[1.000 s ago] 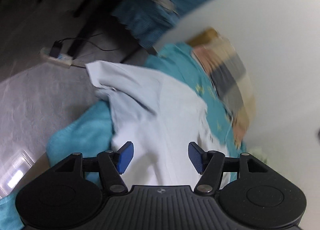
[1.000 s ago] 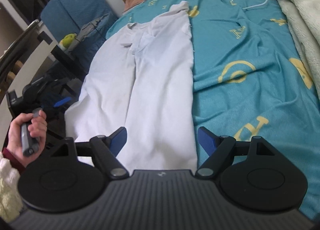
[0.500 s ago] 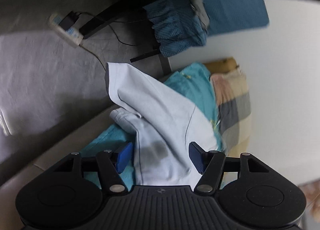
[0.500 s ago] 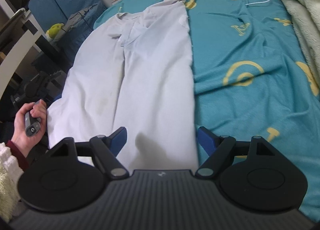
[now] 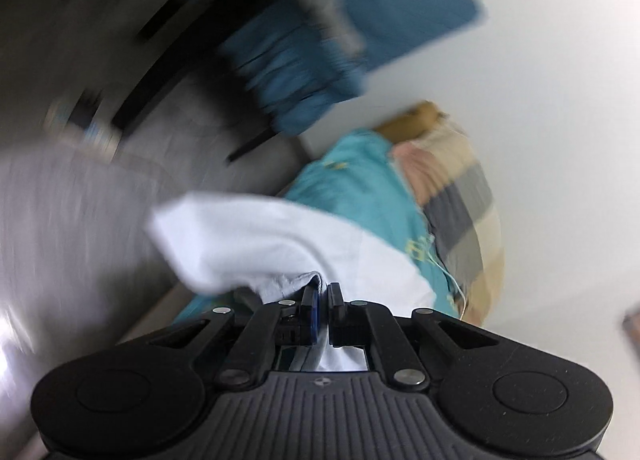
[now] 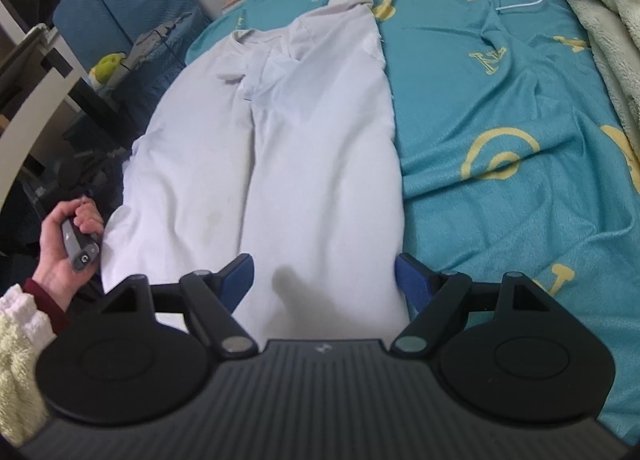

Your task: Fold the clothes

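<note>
Left wrist view: left gripper [image 5: 323, 306] clamped on white shirt [image 5: 256, 240] edge, frame blurred.

Right wrist view, left to right: a hand [image 6: 66, 244] at 9 o'clock grips the left tool's handle beside the shirt's [image 6: 280, 164] left edge, which overhangs the bed side. Shirt's long axis runs 6 to 12 o'clock, collar far, hem near. Right gripper [image 6: 324, 274] hovers over the hem, fingers apart, holding nothing. Left gripper is the nearer to the free left edge. Open teal bedsheet [image 6: 500, 108] lies from 1 to 4 o'clock; a blanket [image 6: 600, 0] bounds it at 2 o'clock.
</note>
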`<state>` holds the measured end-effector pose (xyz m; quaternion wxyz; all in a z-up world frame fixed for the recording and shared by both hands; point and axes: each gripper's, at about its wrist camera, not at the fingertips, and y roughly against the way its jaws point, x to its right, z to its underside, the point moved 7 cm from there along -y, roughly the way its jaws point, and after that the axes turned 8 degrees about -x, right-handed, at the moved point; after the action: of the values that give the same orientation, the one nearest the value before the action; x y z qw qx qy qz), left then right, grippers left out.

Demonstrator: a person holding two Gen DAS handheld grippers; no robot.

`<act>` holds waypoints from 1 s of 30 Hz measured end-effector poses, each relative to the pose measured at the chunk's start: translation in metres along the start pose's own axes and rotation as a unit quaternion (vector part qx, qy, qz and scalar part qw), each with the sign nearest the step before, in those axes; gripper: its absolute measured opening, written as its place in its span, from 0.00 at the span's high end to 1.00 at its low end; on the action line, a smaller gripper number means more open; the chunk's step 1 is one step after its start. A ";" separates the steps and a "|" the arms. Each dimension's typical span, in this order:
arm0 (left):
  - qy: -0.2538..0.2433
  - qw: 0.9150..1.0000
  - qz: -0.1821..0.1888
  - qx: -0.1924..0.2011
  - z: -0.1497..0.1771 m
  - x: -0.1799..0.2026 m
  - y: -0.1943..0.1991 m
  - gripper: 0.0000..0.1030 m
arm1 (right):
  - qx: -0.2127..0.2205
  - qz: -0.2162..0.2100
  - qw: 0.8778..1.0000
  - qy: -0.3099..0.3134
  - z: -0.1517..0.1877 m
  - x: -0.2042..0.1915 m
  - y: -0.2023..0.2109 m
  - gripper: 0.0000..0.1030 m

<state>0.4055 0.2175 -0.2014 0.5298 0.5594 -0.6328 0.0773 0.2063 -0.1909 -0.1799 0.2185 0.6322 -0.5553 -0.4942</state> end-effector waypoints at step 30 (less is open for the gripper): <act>-0.430 0.895 -0.075 -0.093 0.242 0.206 0.003 0.55 | 0.088 -0.054 0.992 -0.070 -0.025 0.047 0.038 0.23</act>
<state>0.3003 -0.0771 -0.1475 0.2603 0.5319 -0.7592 -0.2702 0.2044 -0.2514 -0.1559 0.0953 0.6416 -0.5757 -0.4978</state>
